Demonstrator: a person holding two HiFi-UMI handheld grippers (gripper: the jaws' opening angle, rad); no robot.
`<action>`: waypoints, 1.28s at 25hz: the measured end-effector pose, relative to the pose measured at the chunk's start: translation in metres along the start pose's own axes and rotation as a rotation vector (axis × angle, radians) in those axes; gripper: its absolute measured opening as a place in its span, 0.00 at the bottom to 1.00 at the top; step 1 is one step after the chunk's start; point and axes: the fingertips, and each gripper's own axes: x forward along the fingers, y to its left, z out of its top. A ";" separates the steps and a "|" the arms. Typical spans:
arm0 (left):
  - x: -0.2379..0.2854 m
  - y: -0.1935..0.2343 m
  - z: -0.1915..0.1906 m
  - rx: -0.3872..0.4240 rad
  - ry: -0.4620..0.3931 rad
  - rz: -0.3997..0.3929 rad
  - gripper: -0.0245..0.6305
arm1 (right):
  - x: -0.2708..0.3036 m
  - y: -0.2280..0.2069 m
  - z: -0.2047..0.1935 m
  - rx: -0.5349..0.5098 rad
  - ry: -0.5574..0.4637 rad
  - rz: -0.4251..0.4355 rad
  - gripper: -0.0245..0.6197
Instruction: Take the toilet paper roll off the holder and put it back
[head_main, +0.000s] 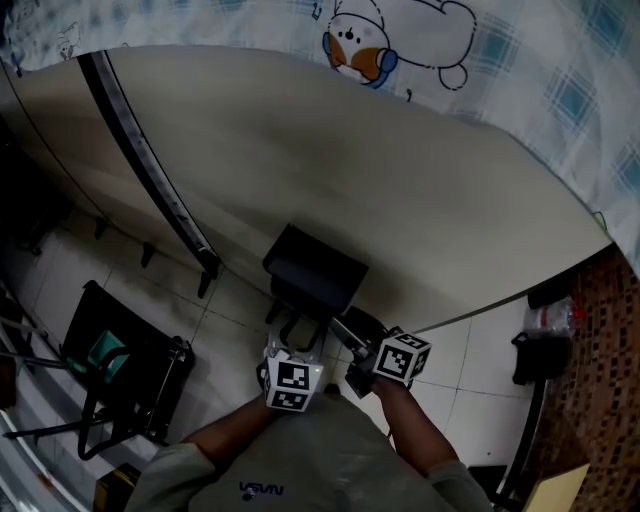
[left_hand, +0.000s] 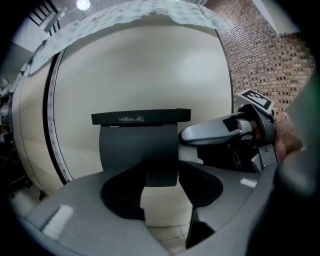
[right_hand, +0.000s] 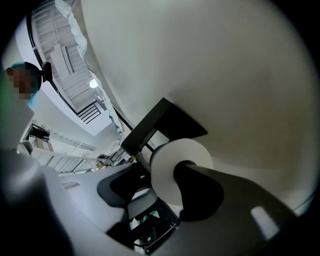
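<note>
Roll of white toilet paper (right_hand: 170, 157) sits on black wall holder (right_hand: 162, 120): pre-removal or already returned. My right gripper (right_hand: 160, 175) straddles it, jaws wide, unclamped; left gripper (left_hand: 161, 182) jaws wide, flanking holder, gripping nothing.

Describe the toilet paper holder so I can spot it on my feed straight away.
Find the broad cream wall panel. Near its lower edge is the toilet paper holder, a squat black bracket with a flat shelf on top. Unlike the long thin black strip to its left, it juts out above a white roll.
</note>
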 end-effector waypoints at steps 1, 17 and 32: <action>0.001 0.000 0.000 0.000 0.001 -0.003 0.36 | -0.003 0.000 0.001 -0.002 0.004 0.001 0.35; 0.002 -0.001 0.000 -0.018 -0.011 -0.020 0.36 | -0.015 -0.010 0.005 -0.052 -0.003 -0.057 0.03; -0.022 0.000 0.000 -0.052 -0.066 -0.031 0.34 | 0.024 -0.005 -0.003 -0.235 0.069 -0.148 0.03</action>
